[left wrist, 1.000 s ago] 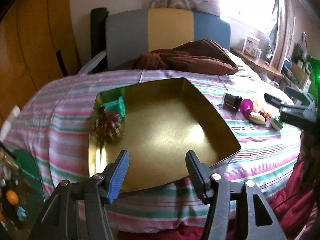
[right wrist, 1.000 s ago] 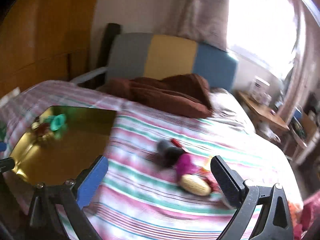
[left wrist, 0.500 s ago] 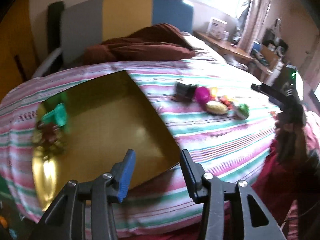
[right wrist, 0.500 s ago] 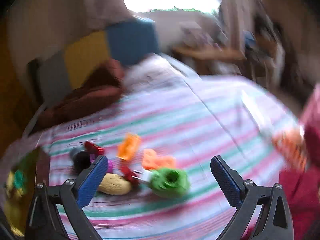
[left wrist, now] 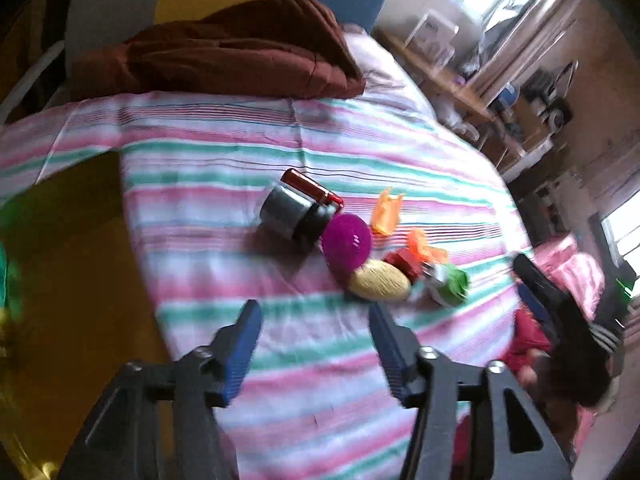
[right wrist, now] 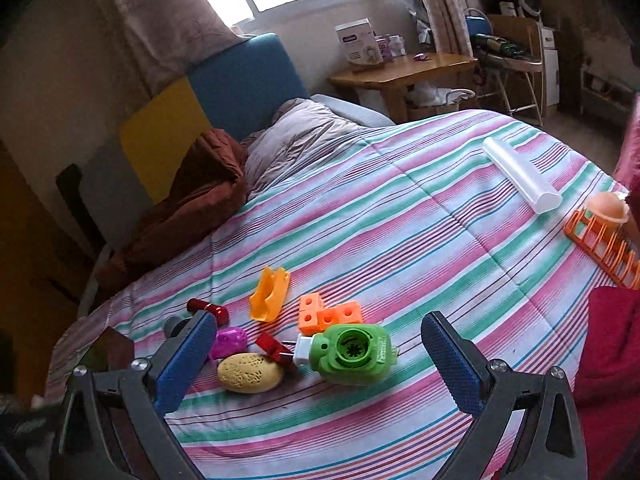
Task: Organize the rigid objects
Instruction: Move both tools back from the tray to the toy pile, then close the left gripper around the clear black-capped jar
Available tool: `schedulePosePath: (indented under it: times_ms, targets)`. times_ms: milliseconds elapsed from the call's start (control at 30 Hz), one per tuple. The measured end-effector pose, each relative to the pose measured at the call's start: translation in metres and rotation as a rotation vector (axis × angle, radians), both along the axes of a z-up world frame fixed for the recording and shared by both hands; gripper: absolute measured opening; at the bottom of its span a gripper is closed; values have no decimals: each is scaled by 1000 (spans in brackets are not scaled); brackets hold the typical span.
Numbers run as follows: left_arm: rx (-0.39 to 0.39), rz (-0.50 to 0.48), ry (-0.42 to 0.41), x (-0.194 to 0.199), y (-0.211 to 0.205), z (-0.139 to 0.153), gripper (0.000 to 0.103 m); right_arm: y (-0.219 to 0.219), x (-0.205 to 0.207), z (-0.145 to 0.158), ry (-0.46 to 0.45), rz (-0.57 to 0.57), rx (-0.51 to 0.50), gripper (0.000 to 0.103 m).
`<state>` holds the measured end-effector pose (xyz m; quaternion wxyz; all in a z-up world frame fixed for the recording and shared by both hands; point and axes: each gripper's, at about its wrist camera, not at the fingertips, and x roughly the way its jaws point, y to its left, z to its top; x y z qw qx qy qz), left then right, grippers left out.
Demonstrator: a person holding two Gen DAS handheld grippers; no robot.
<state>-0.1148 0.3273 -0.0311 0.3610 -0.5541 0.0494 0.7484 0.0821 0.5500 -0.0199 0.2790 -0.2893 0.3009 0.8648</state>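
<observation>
A cluster of small objects lies on the striped bedspread: a green plastic gadget [right wrist: 352, 354], a yellow egg shape [right wrist: 249, 373], a magenta egg [right wrist: 229, 342], an orange block piece [right wrist: 329, 314], an orange scoop [right wrist: 271, 294], a red cylinder [right wrist: 208, 309]. In the left wrist view the same cluster shows with a grey-black cylinder [left wrist: 289, 212] and the magenta egg [left wrist: 346, 241]. The gold tray [left wrist: 68, 264] lies at the left. My right gripper [right wrist: 318, 350] is open, just short of the green gadget. My left gripper [left wrist: 314, 338] is open, short of the yellow egg [left wrist: 379, 281].
A brown blanket [right wrist: 192, 208] lies by the headboard. A white roll [right wrist: 520, 176] and an orange rack [right wrist: 600, 246] with an egg-like thing lie at the bed's right edge. A wooden side table [right wrist: 400, 70] stands beyond the bed.
Both grippers swung right, away from the gold tray and toward the cluster of small objects. The right gripper's view has steadied over the green gadget. Both stay open.
</observation>
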Motion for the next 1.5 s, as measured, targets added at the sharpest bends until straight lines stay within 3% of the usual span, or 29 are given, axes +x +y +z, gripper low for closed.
schedulePosePath:
  times_ms: [133,300,667,700,733,767,833,1000,1067,1167,1233,1267,1500]
  targets:
    - [-116,-185,153,-10,42,-6,69,4,2,-2,18,-2,-33,103]
    - [-219,-299,230,-21,65,-25,73,8,5,-3,37,-6,-66,103]
    - [-199,-366,186,-42,85,-54,72,15,9,-4,42,-46,-79,103]
    - [-185,-366,170,-44,86,-57,63,16,10,-5,42,-53,-83,103]
    - [-171,-365,150,-46,86,-59,36,18,11,-5,42,-64,-83,103]
    - [-167,-366,137,-47,85,-61,29,19,12,-5,41,-76,-78,103]
    - [-143,-358,151,-43,80,-60,21,22,16,-5,48,-100,-77,103]
    - [-123,-364,182,-32,66,-55,20,34,22,-13,47,-152,-130,102]
    - [-134,-338,195,-37,62,-50,28,36,24,-15,40,-164,-147,102]
    - [-135,-338,211,-43,61,-44,49,39,26,-20,34,-175,-179,102]
    - [-135,-389,197,-43,66,-41,74,41,26,-22,30,-181,-196,102]
    - [-137,-420,196,-41,68,-40,79,41,27,-24,26,-182,-202,102]
    - [-216,-561,318,-41,93,-44,82,43,24,-28,24,-162,-234,102]
